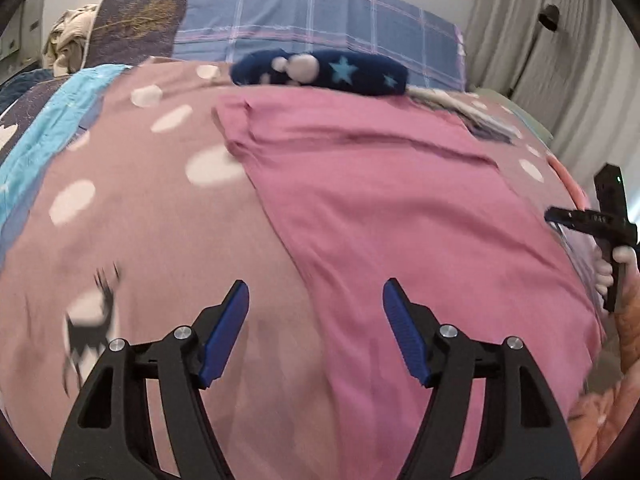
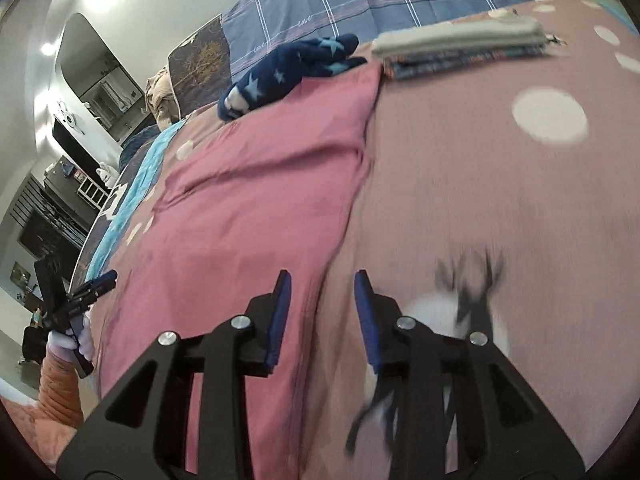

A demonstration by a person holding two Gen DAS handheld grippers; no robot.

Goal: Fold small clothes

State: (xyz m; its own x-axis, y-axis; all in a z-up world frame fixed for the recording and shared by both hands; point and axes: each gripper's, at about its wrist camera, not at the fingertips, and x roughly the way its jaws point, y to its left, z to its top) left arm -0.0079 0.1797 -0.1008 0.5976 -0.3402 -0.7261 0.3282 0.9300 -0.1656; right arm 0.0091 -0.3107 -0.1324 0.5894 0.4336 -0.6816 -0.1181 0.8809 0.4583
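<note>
Across the middle of the dusty-pink, white-dotted bed cover lay the small pink cotton garment, spread flat in a long strip running from the near edge of the bed toward the pillows, presumably smoothed out so it could be folded. Over its left border hovered the left gripper, fingers spread wide and holding nothing. Over its right border hovered the right gripper, its blue-padded fingers set narrower but apart, also empty. That pairing, one tool at each long side, looked to me like readiness to pinch the near hem or side edges for a fold.

Beyond the garment's far end, by the blue plaid pillow, rested a navy fleece item with light-blue stars, unfolded and probably waiting its turn. Toward the bed's far right corner sat a flat stack of folded cloth pieces, grey on top and patterned beneath, seemingly finished work set aside. No basket or box showed in either view.
</note>
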